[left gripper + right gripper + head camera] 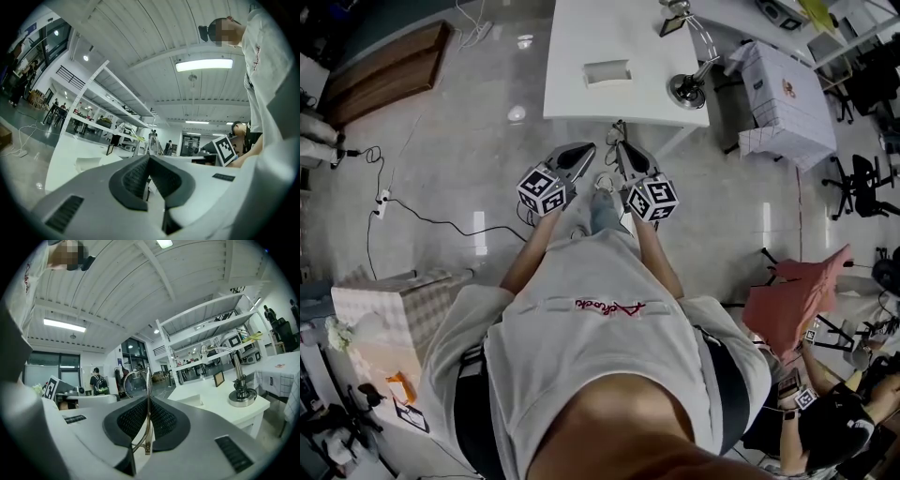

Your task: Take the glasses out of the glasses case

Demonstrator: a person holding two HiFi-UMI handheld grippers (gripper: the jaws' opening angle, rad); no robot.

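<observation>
My right gripper (148, 401) clamped on glasses (135, 383), frame centre; left gripper (149, 158) closed, empty. Glasses seemingly out of case; next, lay gently on table (581, 37).

Person: white shirt with red lettering (609, 309), arms held forward, standing on a glossy grey floor (459, 131).
Left tongs (584, 150): grey, marker cube at the rear, pointing toward the white rectangular tabletop (581, 28).
Right tongs (622, 147): just beside the left tongs; thin wire-framed glasses (619, 129) faintly visible at the tips.
Tabletop: carries a pale rectangular case (607, 71) and a chrome-based desk lamp (686, 89), well apart.
Floor: a black cable (431, 223) trails at the left.
</observation>
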